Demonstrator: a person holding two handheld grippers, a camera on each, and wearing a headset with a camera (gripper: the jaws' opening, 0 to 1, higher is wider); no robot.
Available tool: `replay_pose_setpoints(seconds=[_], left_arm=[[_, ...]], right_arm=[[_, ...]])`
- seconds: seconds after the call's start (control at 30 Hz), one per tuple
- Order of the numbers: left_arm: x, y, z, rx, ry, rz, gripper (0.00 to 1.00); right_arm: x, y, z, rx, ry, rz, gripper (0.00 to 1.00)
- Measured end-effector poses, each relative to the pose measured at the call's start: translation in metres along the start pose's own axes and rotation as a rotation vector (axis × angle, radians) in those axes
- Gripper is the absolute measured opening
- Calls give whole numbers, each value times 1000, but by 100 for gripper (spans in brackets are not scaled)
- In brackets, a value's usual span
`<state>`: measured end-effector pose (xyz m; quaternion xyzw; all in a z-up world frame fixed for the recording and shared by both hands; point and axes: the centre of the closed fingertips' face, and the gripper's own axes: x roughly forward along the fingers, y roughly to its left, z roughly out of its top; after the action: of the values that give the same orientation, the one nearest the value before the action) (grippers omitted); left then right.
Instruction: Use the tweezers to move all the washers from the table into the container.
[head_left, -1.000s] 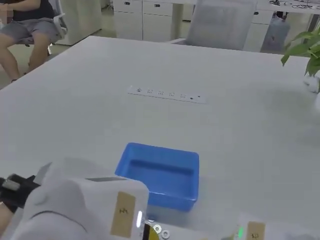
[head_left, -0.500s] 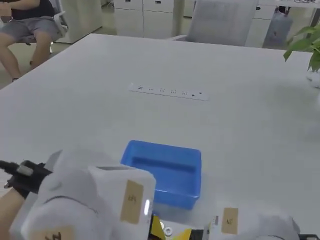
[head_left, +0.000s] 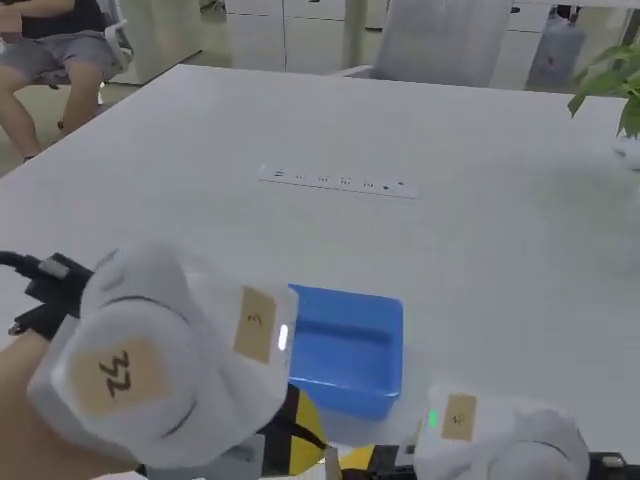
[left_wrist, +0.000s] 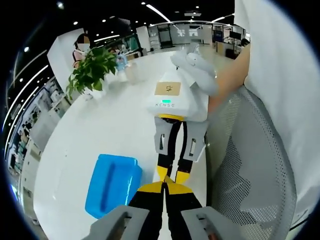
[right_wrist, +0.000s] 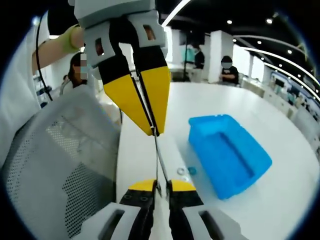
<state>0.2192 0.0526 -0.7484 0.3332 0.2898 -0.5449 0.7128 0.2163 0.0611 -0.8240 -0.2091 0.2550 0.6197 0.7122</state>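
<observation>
Meeting right gripper (right_wrist: 161, 189) on tweezers (right_wrist: 157, 157); left gripper (right_wrist: 153, 127) advanced

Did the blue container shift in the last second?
No. The container has stayed put: its right edge still lies just inside the right end of the power strip, with the same gap between them. The camera moved slightly.

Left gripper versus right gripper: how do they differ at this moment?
The left gripper shows a white light in the head view and covers the left edge of the blue container; the right gripper shows a green light and sits clear of it. Both have jaws shut on the tweezers, tip to tip.
</observation>
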Motion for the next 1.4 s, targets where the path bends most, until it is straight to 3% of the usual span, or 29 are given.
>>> replay_pose_setpoints(seconds=[0.07,0.23,0.33,0.43,0.63,0.77,1.0,1.4], left_arm=[[3,2,-4,-3,16,-6,0],[11,-8,-11,-2,40,-55,0],[8,-9,-6,-22,9,-57,0],[5,-2,-6,-38,-8,-20,0],[0,4,5,-71,-69,-4,5],[3,2,14,-83,-117,-35,5],[12,-3,13,-41,-94,-70,0],[18,-7,16,-57,-97,-104,0]], right_arm=[[1,0,0,-1,-2,-3,5],[0,0,0,-31,0,-7,5],[-1,-1,0,-42,-2,-15,4],[-2,-1,1,-24,-8,-12,5],[-3,-2,2,-25,-12,-18,5],[-2,-3,-2,-30,4,-20,5],[-3,-5,-4,-34,10,-27,5],[-1,-4,-6,16,7,-9,9]])
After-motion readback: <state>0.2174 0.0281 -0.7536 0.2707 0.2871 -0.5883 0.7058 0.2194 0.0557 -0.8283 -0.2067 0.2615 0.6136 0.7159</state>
